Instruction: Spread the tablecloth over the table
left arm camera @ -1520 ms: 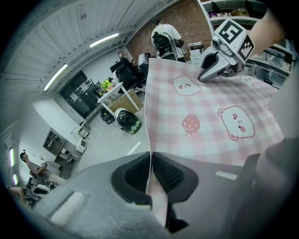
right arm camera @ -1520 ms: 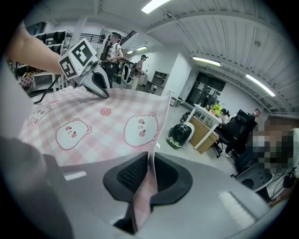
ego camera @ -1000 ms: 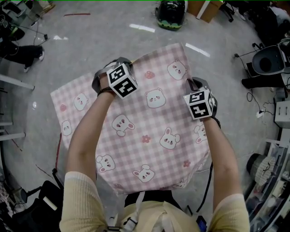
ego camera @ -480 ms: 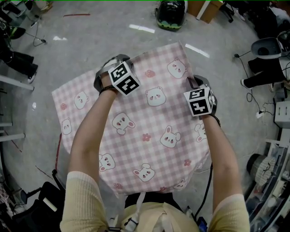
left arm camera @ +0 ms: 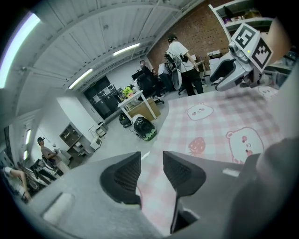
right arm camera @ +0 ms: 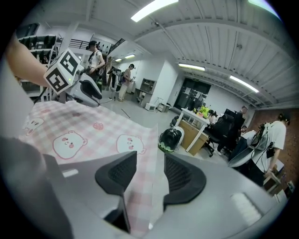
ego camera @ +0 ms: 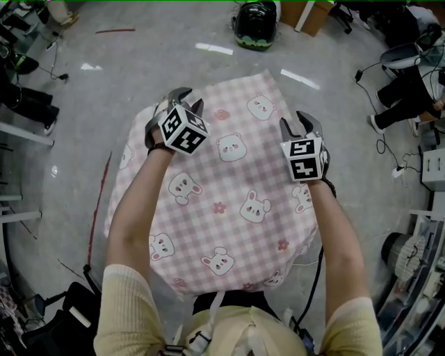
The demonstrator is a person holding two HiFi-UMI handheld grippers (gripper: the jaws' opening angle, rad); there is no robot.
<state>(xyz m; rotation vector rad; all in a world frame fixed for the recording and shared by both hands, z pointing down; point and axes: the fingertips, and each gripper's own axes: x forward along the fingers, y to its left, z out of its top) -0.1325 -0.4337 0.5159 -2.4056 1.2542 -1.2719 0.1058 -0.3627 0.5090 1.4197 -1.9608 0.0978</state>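
Observation:
The pink checked tablecloth (ego camera: 229, 201) with bear and rabbit prints lies spread over the table, which it hides. Its far corner (ego camera: 268, 73) points away from me. My left gripper (ego camera: 182, 101) hovers over the cloth's far left edge, my right gripper (ego camera: 300, 125) over its far right edge. In the left gripper view the left gripper (left arm camera: 152, 164) has its jaws opening, and the cloth's edge (left arm camera: 152, 193) runs loose through the gap. The right gripper (right arm camera: 150, 169) is opening too, with a cloth edge (right arm camera: 140, 200) between its pads, not pressed.
A black and green helmet (ego camera: 256, 24) and a cardboard box (ego camera: 311, 14) sit on the floor beyond the table. Office chairs (ego camera: 410, 62) and cables stand at the right. Several people and desks (left arm camera: 138, 100) are farther off in the room.
Both grippers have lifted a little and their jaws have spread, letting go of the cloth's far edge. The cloth's left part now hangs down at the table's side.

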